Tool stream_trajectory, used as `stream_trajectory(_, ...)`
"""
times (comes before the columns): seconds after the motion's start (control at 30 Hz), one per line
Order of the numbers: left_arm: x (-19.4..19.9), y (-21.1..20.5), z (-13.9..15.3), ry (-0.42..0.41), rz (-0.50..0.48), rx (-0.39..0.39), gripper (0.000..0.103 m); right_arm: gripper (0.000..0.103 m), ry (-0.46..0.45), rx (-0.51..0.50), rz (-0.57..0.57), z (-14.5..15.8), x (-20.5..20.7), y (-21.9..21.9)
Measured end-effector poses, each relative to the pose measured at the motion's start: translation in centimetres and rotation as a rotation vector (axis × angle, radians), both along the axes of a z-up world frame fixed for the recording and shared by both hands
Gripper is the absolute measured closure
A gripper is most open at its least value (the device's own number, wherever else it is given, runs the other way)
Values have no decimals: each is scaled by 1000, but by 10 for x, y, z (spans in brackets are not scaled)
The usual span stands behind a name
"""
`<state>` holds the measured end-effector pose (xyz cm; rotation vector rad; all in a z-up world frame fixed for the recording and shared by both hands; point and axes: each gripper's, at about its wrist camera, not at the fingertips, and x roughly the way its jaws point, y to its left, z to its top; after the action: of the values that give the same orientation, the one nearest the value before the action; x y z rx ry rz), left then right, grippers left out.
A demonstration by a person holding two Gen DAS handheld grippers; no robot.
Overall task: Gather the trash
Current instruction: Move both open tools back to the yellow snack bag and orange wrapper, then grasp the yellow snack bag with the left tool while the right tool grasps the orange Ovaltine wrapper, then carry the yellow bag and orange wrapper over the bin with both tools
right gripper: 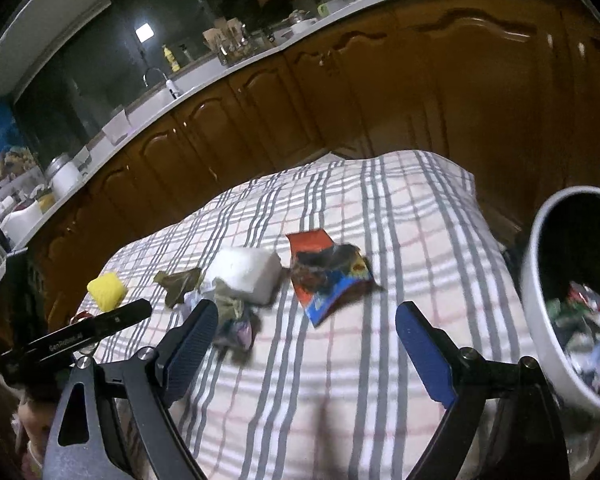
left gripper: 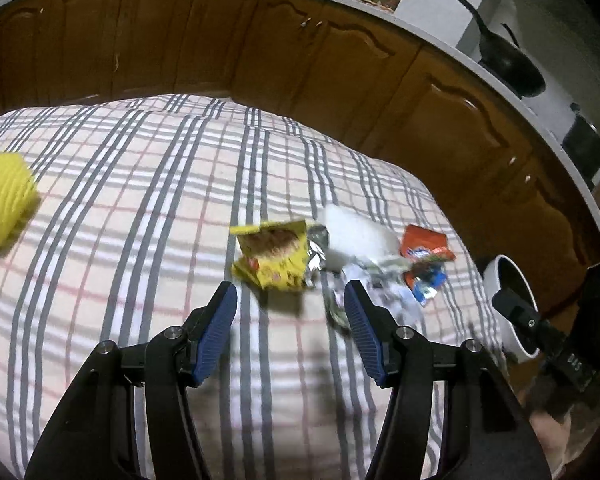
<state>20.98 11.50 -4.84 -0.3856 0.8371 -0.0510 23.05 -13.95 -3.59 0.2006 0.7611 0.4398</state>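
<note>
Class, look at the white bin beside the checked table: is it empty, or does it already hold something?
Not empty. The right wrist view looks into the white bin, and crumpled wrappers lie at its bottom. How full it is cannot be judged.

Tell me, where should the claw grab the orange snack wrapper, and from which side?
Best guess: pinch the orange snack wrapper at its curled-up near edge, coming from above and in front. It lies almost flat on the checked cloth, so only a lifted edge gives the pads something to bite. The right gripper is open and already faces it.
</note>
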Motion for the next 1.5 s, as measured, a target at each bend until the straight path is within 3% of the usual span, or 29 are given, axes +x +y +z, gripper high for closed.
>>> stream_trajectory(0.17,27,6,-13,31,9,13,47,16,17,-43,23,-9,26,17)
stream_trajectory(0.23,35,6,-18,43,7,15,49,24,29,-63,31,-15,35,23)
stream_trajectory(0.27,37,6,-21,49,5,12,51,38,40,-74,38,-19,39,25)
stream_trajectory(0.3,39,5,-24,54,-2,6,58,62,54,-86,44,-23,42,28)
stream_trajectory(0.37,41,1,-27,64,-24,-1,65,89,75,-94,51,-30,45,30)
stream_trajectory(0.4,39,-2,-26,57,-32,7,68,92,77,-93,52,-31,44,30)
stream_trajectory(0.53,28,-13,-19,35,-66,21,74,95,64,-66,53,-25,29,20)
stream_trajectory(0.9,-15,-59,-3,9,-185,-22,77,96,3,13,-13,4,-28,-33)
stream_trajectory(1.5,-17,-155,45,-77,-372,3,78,97,-46,46,-196,22,-77,-131)
